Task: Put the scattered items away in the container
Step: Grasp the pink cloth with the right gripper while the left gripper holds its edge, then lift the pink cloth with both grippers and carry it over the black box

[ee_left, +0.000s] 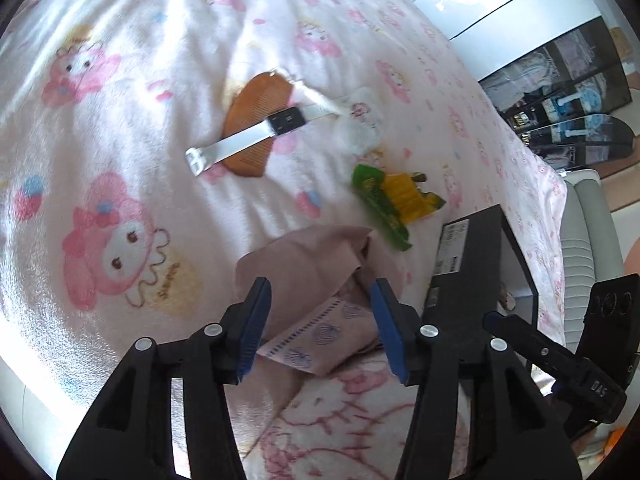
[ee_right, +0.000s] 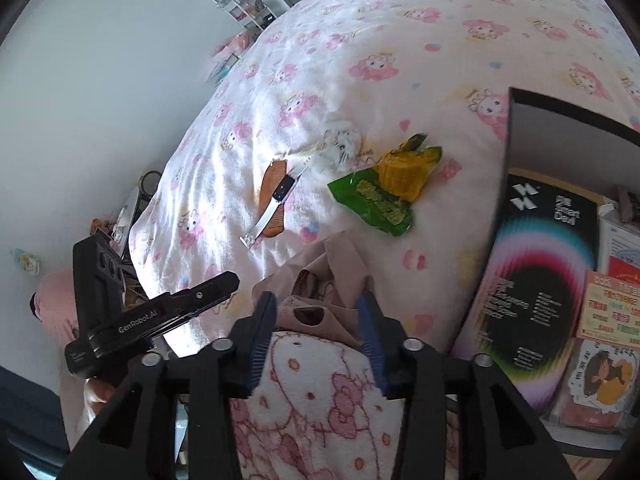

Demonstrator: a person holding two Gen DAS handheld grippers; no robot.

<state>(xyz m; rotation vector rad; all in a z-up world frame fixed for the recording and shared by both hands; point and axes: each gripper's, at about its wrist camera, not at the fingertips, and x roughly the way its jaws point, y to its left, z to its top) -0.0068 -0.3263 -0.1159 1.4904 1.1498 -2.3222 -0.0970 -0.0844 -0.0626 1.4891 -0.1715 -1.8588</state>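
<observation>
Both tools, left tool (ee_left: 320,332) and right tool (ee_right: 316,340), stand released over the limp pink cloth (ee_left: 304,264) on the bed (ee_left: 160,80); soft and light, best pinched at a raised fold.

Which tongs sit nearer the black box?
Right. The right tongs hover beside the black box; the left tongs sit farther away on the opposite side, over the pink cloth.

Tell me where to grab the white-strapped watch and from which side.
Grip the watch at its black case, coming from above with the fingers across its narrow width. It lies flat across the orange comb, so the thin strap ends hug the blanket; the case stands proudest.
</observation>
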